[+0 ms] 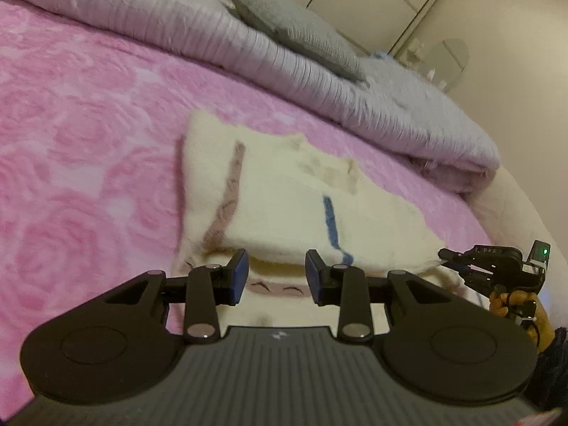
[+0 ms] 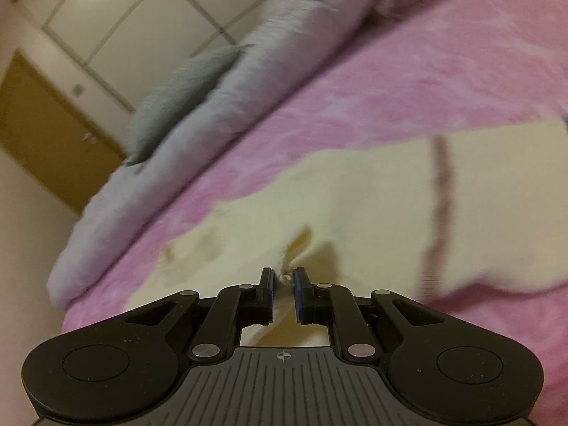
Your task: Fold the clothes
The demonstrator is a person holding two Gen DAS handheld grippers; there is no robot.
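Two grippers work over one cream garment that lies on the pink bedspread, already doubled over itself at least once, with a brown stripe and a blue stripe showing on its layers. Its long axis runs from the near left toward the far right in the left wrist view, roughly along the rolled grey quilt that lies beyond it.

The left gripper stands with its jaws parted and nothing between them, low over the near edge of the garment; the cloth lies straight ahead of it and slightly below, with the folded edge just past the blue pads. The right gripper is nearly closed, and a small tuft of the cream cloth is pinched between its pads, at what looks like the garment's right-hand near corner. In the left wrist view that same tool sits at the far right end of the near edge, held in a hand, level with the bed.

So the right side has its hold and the left side is nearest the free part of the near edge. Both views are blurred, so the tools are probably moving; which way cannot be told.
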